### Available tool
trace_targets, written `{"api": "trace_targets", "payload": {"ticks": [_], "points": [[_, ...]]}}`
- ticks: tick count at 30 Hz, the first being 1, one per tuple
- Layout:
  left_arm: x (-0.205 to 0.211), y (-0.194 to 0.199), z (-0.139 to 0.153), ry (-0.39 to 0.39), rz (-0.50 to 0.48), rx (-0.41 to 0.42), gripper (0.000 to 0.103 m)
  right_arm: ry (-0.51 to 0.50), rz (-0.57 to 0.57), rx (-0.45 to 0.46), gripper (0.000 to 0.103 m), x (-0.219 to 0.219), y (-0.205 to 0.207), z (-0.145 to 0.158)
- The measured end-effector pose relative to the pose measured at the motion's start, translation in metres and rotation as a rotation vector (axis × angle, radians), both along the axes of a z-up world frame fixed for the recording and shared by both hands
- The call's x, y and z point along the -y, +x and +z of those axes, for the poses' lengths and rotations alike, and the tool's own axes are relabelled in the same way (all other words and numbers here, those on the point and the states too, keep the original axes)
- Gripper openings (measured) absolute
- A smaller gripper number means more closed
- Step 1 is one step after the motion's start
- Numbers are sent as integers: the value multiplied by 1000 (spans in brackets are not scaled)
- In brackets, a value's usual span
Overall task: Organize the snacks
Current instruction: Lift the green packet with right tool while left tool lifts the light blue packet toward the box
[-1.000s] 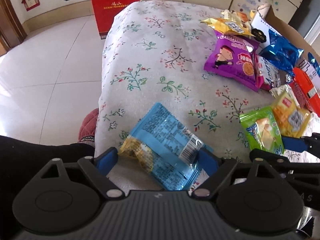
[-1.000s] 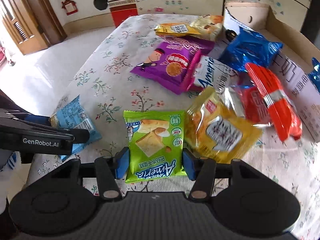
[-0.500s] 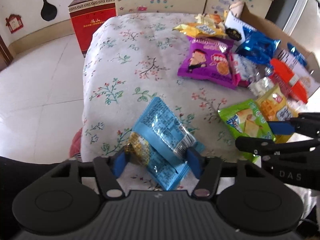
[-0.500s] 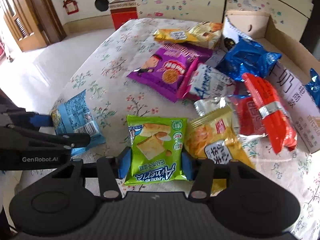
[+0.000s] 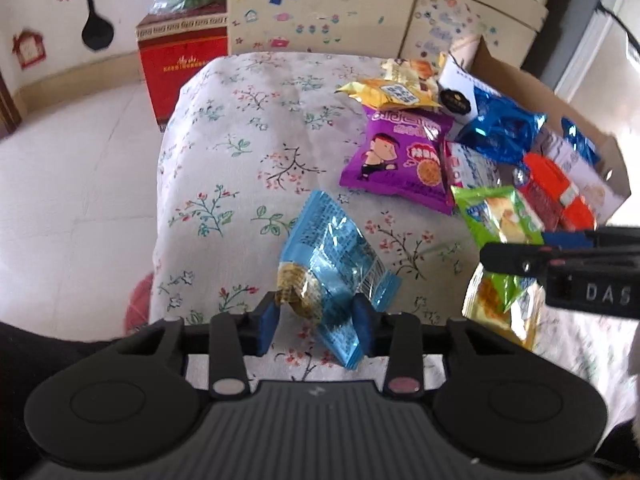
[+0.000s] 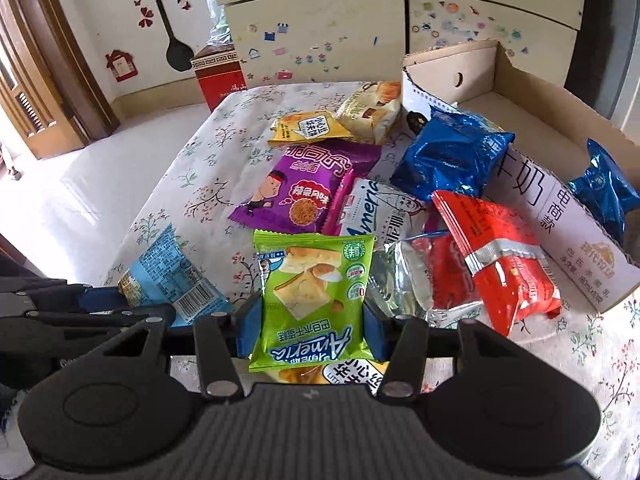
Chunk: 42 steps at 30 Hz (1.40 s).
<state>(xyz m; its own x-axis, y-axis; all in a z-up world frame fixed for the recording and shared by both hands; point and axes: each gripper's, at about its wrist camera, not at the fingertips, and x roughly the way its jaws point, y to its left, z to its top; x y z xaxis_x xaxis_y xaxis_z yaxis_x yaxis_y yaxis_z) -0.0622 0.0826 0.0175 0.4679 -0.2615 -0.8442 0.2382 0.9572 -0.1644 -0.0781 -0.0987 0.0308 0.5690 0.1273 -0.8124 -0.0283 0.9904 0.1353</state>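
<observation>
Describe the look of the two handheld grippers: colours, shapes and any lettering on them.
Both are matte black plastic. The left gripper and the right gripper each have a ribbed body, two round side housings, angular finger arms with small round silver pins, and blue fingertip pads. Seen from the side, the right one shows white letters "DAS". No cables show.
</observation>
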Motion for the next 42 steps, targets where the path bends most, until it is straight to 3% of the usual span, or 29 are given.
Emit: {"api": "trace_targets", "payload": {"ticks": [7, 10, 13, 15, 18, 20, 42], "points": [[8, -5, 2, -19, -51, 36, 31, 13, 11, -4, 58, -2, 1, -1], [19, -6, -2, 11, -85, 61, 35, 15, 11, -23, 58, -3, 3, -6], [22, 0, -6, -22, -75, 51, 36, 23, 0, -40, 58, -1, 5, -13], [24, 1, -6, -43, -73, 59, 33, 25, 2, -37, 58, -1, 6, -12], [26, -4, 2, -82, -87, 105, 19, 35, -6, -36, 58, 0, 5, -11], [30, -9, 10, -67, -101, 157, 10, 36, -8, -33, 58, 2, 5, -10], [41, -11, 50, -36, -86, 279, 9, 76, -35, 55, 58, 16, -1, 21]]}}
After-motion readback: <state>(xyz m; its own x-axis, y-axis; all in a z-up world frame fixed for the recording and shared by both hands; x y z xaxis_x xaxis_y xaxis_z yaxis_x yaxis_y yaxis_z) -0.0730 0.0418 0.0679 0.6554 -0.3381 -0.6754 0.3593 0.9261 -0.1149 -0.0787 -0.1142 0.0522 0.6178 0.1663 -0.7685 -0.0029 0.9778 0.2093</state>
